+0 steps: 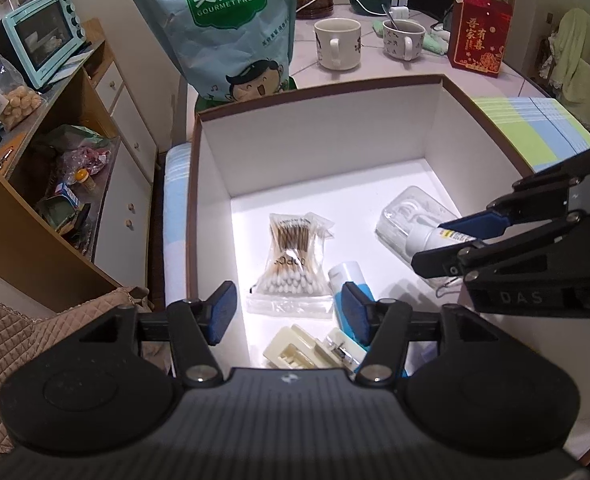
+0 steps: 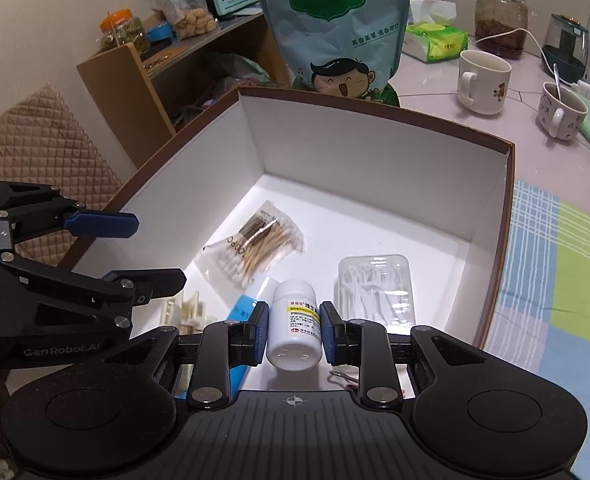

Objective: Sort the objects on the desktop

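I hold the white pill bottle (image 2: 294, 330) clenched between my right gripper (image 2: 293, 332) fingers, its long axis toward 12 o'clock, over the box (image 2: 375, 152). My left gripper (image 1: 287, 304), fingers released, waits empty at 9 o'clock.

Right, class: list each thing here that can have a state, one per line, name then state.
Left hand-held gripper: open, empty, above the box.
Right hand-held gripper: shut on the white pill bottle.
White pill bottle: capped, held above the box floor.
Box: open, no lid on it.
Cotton swab bag: lying flat in the box.
Clear floss case: lying in the box.
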